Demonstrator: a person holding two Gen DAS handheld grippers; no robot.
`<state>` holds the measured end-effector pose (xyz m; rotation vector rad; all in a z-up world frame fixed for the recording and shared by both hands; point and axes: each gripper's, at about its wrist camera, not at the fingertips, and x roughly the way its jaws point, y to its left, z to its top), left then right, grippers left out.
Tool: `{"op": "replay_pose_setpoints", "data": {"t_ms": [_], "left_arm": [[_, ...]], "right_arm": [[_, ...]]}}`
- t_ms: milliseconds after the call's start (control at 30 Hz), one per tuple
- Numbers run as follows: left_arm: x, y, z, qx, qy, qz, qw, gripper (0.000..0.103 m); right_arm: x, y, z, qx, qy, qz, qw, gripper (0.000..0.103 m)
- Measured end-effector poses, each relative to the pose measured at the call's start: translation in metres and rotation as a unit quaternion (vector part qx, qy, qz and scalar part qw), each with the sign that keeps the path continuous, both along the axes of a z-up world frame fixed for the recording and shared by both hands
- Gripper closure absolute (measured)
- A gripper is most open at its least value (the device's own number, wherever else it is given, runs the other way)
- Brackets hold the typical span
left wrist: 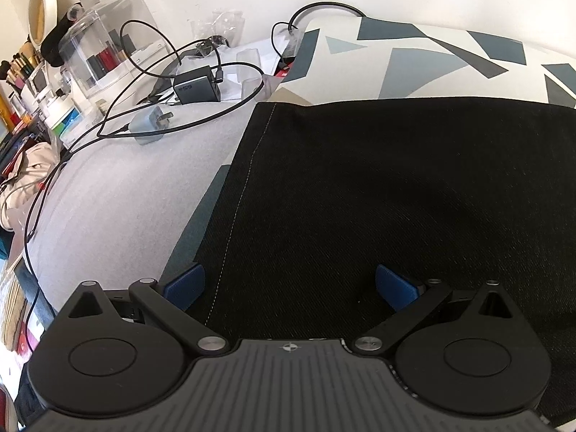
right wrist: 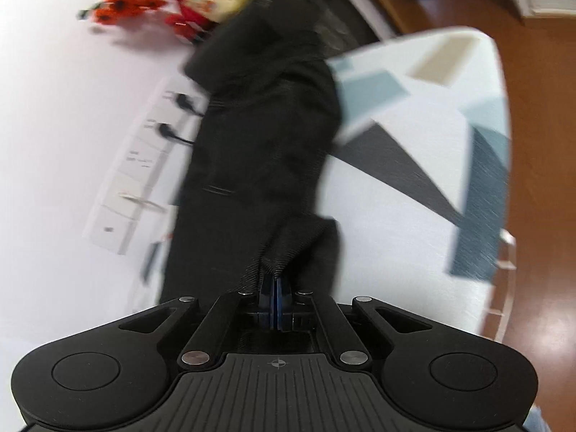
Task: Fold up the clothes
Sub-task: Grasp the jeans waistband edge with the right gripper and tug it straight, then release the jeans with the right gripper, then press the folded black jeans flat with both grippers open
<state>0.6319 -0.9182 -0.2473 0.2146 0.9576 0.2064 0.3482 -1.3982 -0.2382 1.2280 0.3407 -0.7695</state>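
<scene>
Patterned cloth (left wrist: 432, 57) under black garment (left wrist: 378, 198), chargers (left wrist: 196, 88) at 11 o'clock; left gripper (left wrist: 288, 288) spread above it, right gripper (right wrist: 275, 297) pinching a garment (right wrist: 259, 144) fold, blurred

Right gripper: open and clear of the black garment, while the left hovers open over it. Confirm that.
Wrong on the right gripper. In the right wrist view it is shut on the black garment, pinching a bunch of cloth. The left gripper does hover open over it, per the left wrist view.
</scene>
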Motion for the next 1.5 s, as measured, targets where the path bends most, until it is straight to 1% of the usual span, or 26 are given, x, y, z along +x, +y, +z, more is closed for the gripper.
{"op": "replay_pose_setpoints", "data": {"t_ms": [200,233,267,300,367,467,500,533,567,633,667,733,833,867,933,967,1000,1067,1133,1167,1200,1300,1333,1400,1467,1500], "left_arm": [[0.001,-0.001,0.0,0.01,0.001,-0.02,0.9998,0.0],[0.001,-0.001,0.0,0.012,0.001,-0.021,0.9997,0.0],[0.001,-0.001,0.001,0.014,0.002,-0.022,0.9997,0.0],[0.001,-0.002,0.002,0.015,0.005,-0.021,0.9997,0.0],[-0.001,-0.003,0.005,0.013,0.017,-0.022,0.9995,0.0],[-0.011,-0.002,0.015,-0.018,0.03,-0.039,0.9986,0.004],[-0.016,-0.002,0.018,-0.031,0.032,-0.047,0.9979,0.005],[-0.023,-0.004,0.021,-0.041,0.036,-0.054,0.997,0.006],[-0.029,-0.006,0.023,-0.051,0.039,-0.062,0.996,0.006],[-0.04,-0.013,0.026,-0.069,0.055,-0.09,0.9921,0.006],[-0.043,-0.017,0.027,-0.075,0.059,-0.104,0.99,0.006],[-0.045,-0.018,0.024,-0.08,0.062,-0.114,0.9883,0.006],[-0.043,-0.014,0.019,-0.085,0.063,-0.116,0.9876,0.004],[-0.042,-0.013,0.017,-0.086,0.063,-0.116,0.9874,0.004],[-0.041,-0.01,0.014,-0.089,0.065,-0.119,0.9868,0.003],[-0.041,-0.007,0.014,-0.089,0.07,-0.121,0.9861,0.001],[-0.041,-0.003,0.014,-0.091,0.076,-0.121,0.9856,0.001],[-0.041,0.004,0.014,-0.101,0.091,-0.114,0.9842,0.001],[-0.041,0.007,0.014,-0.112,0.102,-0.107,0.9826,0.001],[-0.038,0.007,0.013,-0.114,0.106,-0.106,0.9822,0.001],[-0.037,0.005,0.013,-0.111,0.11,-0.107,0.9819,0.001],[-0.036,0.0,0.016,-0.096,0.119,-0.12,0.9808,0.001],[-0.036,0.0,0.016,-0.095,0.122,-0.125,0.9802,0.001],[-0.034,0.007,0.015,-0.104,0.129,-0.115,0.9794,0.001],[-0.034,0.013,0.015,-0.112,0.133,-0.102,0.9795,0.001],[-0.035,0.016,0.016,-0.112,0.133,-0.098,0.9798,0.002]], "right_arm": [[0.002,0.004,-0.017,-0.018,0.058,0.001,0.998,0.101],[0.002,0.004,-0.015,-0.015,0.078,-0.009,0.997,0.097],[0.0,0.005,-0.011,-0.016,0.088,-0.021,0.996,0.09],[-0.002,0.006,-0.006,-0.022,0.087,-0.029,0.996,0.085],[0.007,0.016,0.007,-0.057,0.086,0.009,0.995,0.079],[0.025,0.036,0.028,-0.117,0.085,0.089,0.985,0.071],[0.031,0.042,0.035,-0.137,0.084,0.115,0.98,0.067],[0.041,0.053,0.038,-0.16,0.091,0.147,0.972,0.066],[0.054,0.066,0.039,-0.184,0.102,0.183,0.96,0.063],[0.078,0.094,0.041,-0.23,0.124,0.254,0.931,0.053],[0.09,0.104,0.04,-0.242,0.133,0.283,0.919,0.044],[0.11,0.117,0.032,-0.244,0.148,0.327,0.901,0.042],[0.126,0.121,0.017,-0.246,0.195,0.351,0.882,0.043],[0.127,0.121,0.014,-0.259,0.207,0.359,0.872,0.045],[0.125,0.122,0.013,-0.297,0.251,0.354,0.851,0.046],[0.122,0.119,0.011,-0.306,0.271,0.34,0.847,0.046],[0.118,0.113,0.013,-0.303,0.276,0.325,0.853,0.047],[0.107,0.103,0.019,-0.289,0.267,0.296,0.87,0.05],[0.106,0.109,0.027,-0.298,0.243,0.293,0.875,0.046],[0.109,0.117,0.029,-0.307,0.232,0.304,0.871,0.037],[0.116,0.128,0.027,-0.317,0.224,0.326,0.862,0.029],[0.136,0.162,0.012,-0.34,0.218,0.395,0.825,0.024],[0.138,0.168,0.006,-0.339,0.222,0.407,0.818,0.023],[0.138,0.171,-0.003,-0.325,0.236,0.422,0.813,0.023],[0.133,0.166,-0.006,-0.301,0.237,0.44,0.813,0.02],[0.132,0.163,-0.006,-0.297,0.242,0.452,0.805,0.018]]}}
